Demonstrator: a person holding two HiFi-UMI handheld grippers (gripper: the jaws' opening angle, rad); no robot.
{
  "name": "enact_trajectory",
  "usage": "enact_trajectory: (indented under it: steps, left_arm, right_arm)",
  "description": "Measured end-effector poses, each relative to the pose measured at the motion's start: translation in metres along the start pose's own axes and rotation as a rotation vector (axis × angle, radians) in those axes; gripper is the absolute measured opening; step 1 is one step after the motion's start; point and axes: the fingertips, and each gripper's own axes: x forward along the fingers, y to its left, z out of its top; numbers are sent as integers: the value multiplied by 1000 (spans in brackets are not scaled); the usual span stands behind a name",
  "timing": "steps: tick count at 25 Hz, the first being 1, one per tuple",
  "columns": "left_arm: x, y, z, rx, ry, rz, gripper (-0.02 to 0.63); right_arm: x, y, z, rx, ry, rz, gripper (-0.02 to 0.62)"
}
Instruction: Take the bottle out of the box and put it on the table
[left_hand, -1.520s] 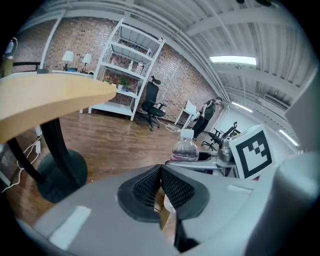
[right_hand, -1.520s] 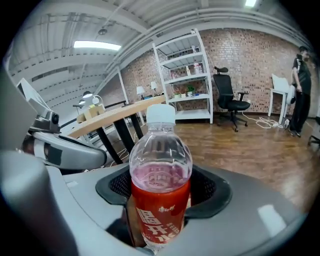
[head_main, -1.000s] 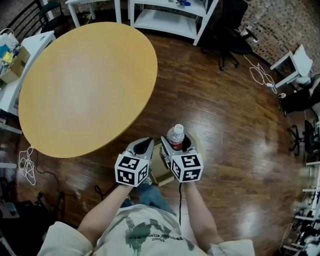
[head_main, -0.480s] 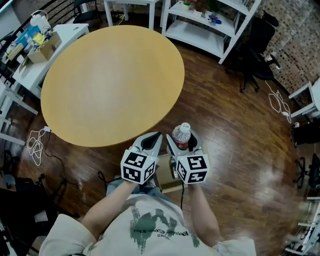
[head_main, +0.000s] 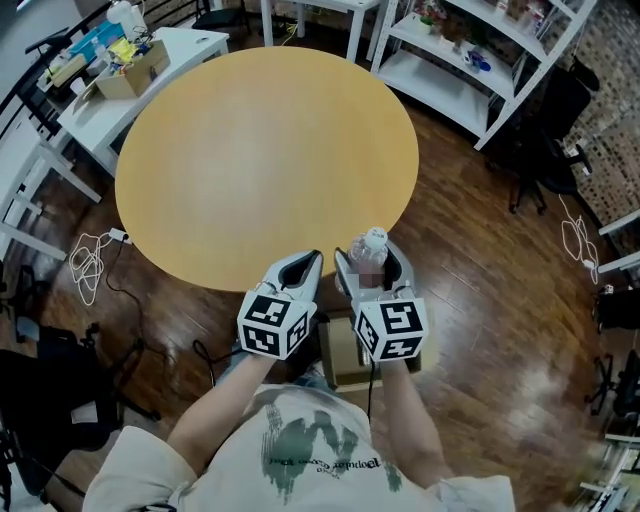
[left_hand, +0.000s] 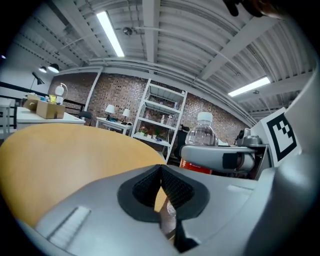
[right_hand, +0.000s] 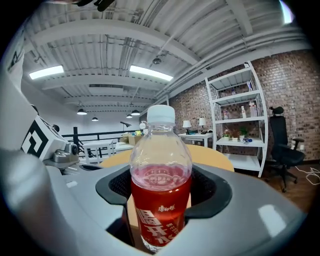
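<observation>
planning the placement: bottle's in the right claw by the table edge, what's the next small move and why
Probably carry the bottle forward until it is over the table. The right claw is shut on it, upright, above the box, and it hangs just short of the table's near edge, so lowering now would likely miss the top.

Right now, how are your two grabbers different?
The right gripper is clamped on a bottle of red drink; the left gripper holds nothing. The right gripper's jaws stand wide around the bottle; the left gripper's are shut together. Both are grey and sit near the table edge.
</observation>
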Motion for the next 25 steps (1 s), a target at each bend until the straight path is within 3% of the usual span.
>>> enact_trajectory:
  steps: [16,25]
  left_arm:
    - [-21,172,52,-35,-47,94,2]
    - [-35,260,59,-48,-20,111,2]
  right_arm:
    - [165,112,26,-51,-12,94,305]
    - [249,159,30,-95,-47,68,307]
